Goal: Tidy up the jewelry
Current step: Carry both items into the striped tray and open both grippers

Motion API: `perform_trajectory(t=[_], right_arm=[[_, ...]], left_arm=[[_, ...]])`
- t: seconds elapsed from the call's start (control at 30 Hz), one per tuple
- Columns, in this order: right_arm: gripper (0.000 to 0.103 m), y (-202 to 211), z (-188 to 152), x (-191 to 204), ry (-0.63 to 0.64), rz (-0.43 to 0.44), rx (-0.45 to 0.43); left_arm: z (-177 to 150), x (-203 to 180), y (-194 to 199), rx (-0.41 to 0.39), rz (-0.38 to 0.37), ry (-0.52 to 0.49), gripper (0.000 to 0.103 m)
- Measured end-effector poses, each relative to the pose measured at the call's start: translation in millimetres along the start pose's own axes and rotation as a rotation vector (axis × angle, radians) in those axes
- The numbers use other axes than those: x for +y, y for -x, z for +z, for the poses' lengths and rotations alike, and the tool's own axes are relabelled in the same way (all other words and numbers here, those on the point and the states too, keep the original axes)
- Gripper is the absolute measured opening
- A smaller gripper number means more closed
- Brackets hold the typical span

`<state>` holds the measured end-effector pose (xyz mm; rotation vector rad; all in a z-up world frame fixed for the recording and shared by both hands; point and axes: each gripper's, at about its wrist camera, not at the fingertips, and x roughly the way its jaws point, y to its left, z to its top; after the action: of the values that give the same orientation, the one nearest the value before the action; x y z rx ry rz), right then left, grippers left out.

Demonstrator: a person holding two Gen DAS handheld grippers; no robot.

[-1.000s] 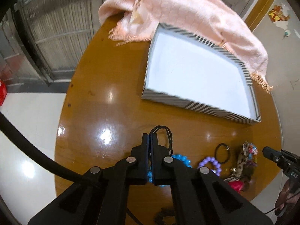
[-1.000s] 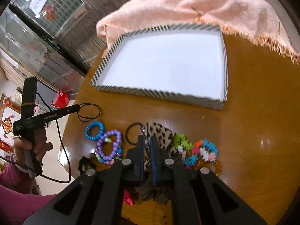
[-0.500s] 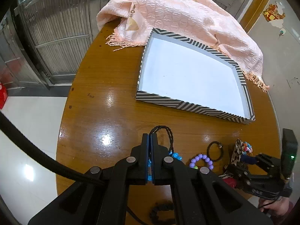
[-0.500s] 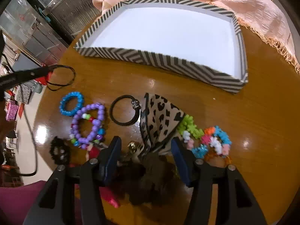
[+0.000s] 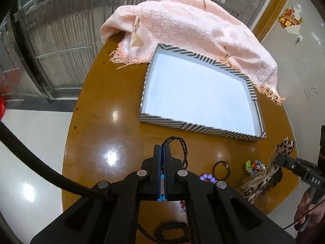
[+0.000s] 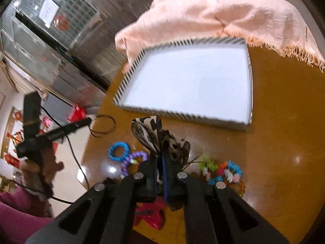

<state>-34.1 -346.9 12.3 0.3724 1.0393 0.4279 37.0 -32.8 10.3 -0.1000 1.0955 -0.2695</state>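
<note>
White-floored striped tray (image 5: pixel 195 126) sits bare on the wooden table (image 5: pixel 105 105), a peach cloth (image 5: pixel 189 26) over its far rim. Left gripper (image 5: pixel 162 152) pinches a black braided cord (image 5: pixel 180 144); right gripper (image 6: pixel 160 158) clamps a leopard-print bow (image 6: pixel 150 134). Bead bracelets (image 6: pixel 119 151) lie near the tray.

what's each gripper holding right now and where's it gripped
Left gripper pinches the black braided cord loop at one end. Right gripper clamps the leopard-print bow near its middle.
</note>
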Motion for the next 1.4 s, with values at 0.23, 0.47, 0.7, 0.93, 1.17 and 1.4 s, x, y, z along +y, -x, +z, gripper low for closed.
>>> perform_trajectory(t=[0.23,0.47,0.7,0.93,1.17,1.4], right_arm=[[0.004,15.0,20.5,4.6,0.016,-0.004,-0.060],[0.004,0.2,65.4,4.9,0.036,-0.031,-0.095],[0.004,-34.1,110.5,4.0,0.053,-0.056,-0.080],[0.004,-96.3,142.5,-6.5,0.038,-0.051,-0.001],[0.004,-152.7,166.1,-19.8,0.005,-0.020,0.065],[0.004,-196.5,186.4,-17.4,-0.005,0.015,0.106]], left_arm=[[21.7,-12.3,10.1,-0.042,-0.007,-0.026,0.002],[55.7,-23.0,5.1,-0.079,-0.002,-0.027,0.002],[90.1,-32.4,-26.4,-0.085,0.027,-0.016,0.002],[110.7,-24.5,-77.1,-0.015,0.052,0.041,0.002],[119.7,-15.2,-119.3,0.040,0.097,0.071,0.002],[125.6,-4.8,-140.8,0.077,0.148,0.097,0.002]])
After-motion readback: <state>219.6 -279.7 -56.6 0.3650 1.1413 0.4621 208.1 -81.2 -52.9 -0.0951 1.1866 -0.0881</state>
